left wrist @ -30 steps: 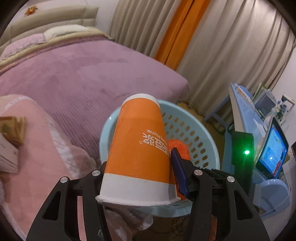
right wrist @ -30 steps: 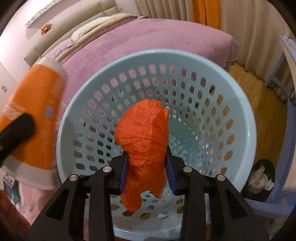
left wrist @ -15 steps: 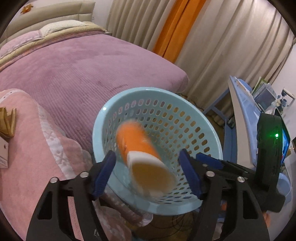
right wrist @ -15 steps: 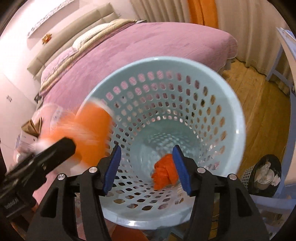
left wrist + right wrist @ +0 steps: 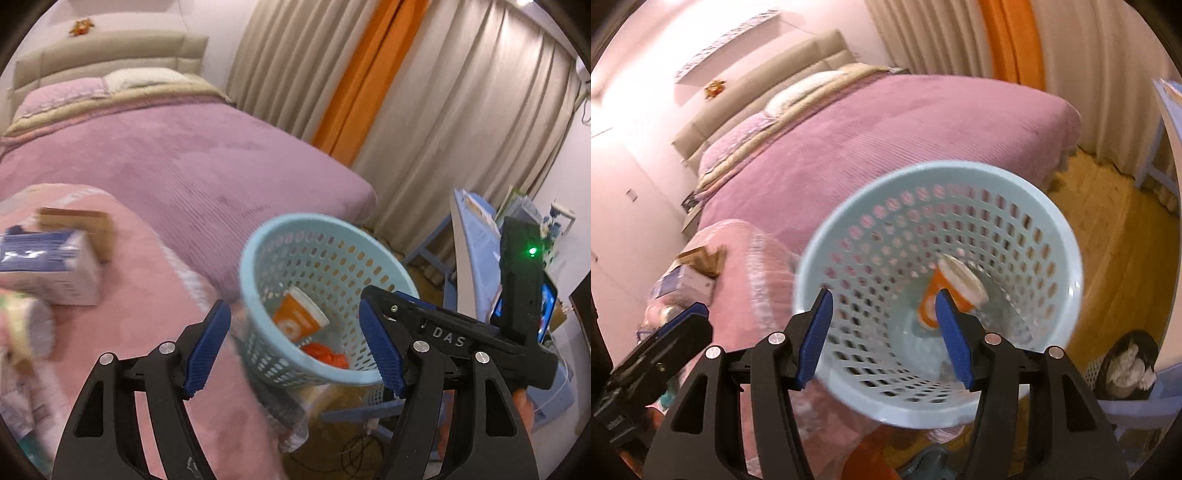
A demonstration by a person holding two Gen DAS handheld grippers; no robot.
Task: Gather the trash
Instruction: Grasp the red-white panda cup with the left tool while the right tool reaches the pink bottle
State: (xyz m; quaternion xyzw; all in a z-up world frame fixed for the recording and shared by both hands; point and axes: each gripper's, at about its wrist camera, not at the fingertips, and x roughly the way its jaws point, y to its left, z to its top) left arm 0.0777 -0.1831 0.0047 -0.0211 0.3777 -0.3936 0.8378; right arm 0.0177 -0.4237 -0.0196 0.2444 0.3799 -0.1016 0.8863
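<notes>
Both claws, left [image 5: 295, 347] and right [image 5: 882, 332], spread and empty; orange cup [image 5: 932, 299] in basket [image 5: 1067, 273] half-hidden behind right claw's pad, blurred.

left wrist: above, beside basket [image 5: 255, 243] | right wrist: nearer, looking in | shared: basket, bed [image 5: 184, 162]

Boxes [image 5: 48, 266] at left edge motion-blurred, print unreadable. Cup [image 5: 947, 291] in basket [image 5: 849, 236] blurred, partly behind right finger [image 5: 955, 339].

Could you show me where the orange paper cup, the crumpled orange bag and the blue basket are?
orange paper cup [image 5: 297, 320]: left wrist view, on its orange side.
crumpled orange bag [image 5: 327, 353]: left wrist view, on its middle.
blue basket [image 5: 1067, 236]: right wrist view, on its far rim.
</notes>
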